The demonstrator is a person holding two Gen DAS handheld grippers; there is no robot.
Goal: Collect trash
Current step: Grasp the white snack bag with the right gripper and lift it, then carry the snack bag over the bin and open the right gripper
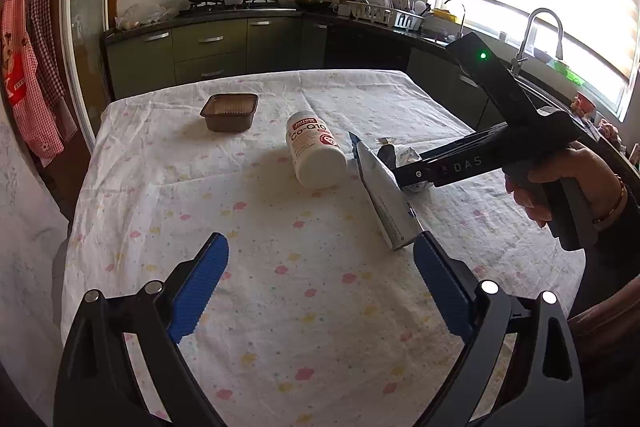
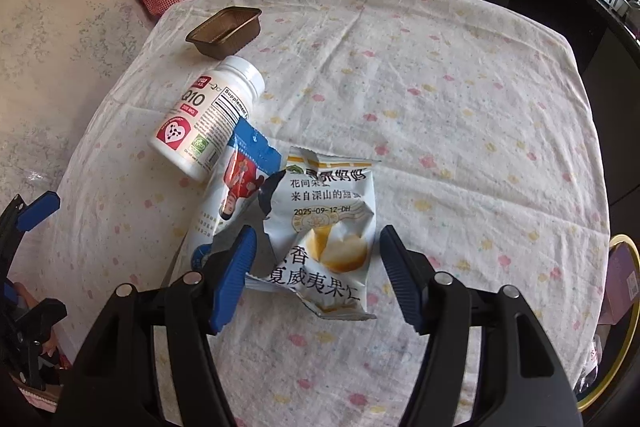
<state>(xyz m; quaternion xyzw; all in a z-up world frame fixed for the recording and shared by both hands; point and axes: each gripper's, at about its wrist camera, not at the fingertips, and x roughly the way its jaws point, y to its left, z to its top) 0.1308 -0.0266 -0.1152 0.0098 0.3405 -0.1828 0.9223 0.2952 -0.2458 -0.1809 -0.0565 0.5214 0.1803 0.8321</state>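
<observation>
Wrapper [image 2: 324, 227], torn, between parted pads of right gripper [image 2: 318, 269], untouched; bottle [image 2: 208, 119] at 10 o'clock. Left gripper [image 1: 320, 291] spread, holding nothing.

Table [image 2: 460, 75] covered with a creased white cloth [image 1: 280, 307] printed with small pink and yellow shapes. On it: an empty brown plastic tray [image 2: 226, 33] near the far edge; a white supplement bottle [image 2: 208, 117] on its side; two torn snack wrappers, one blue-topped [image 2: 236, 179], one pale [image 2: 332, 227], overlapping beside the bottle.
</observation>
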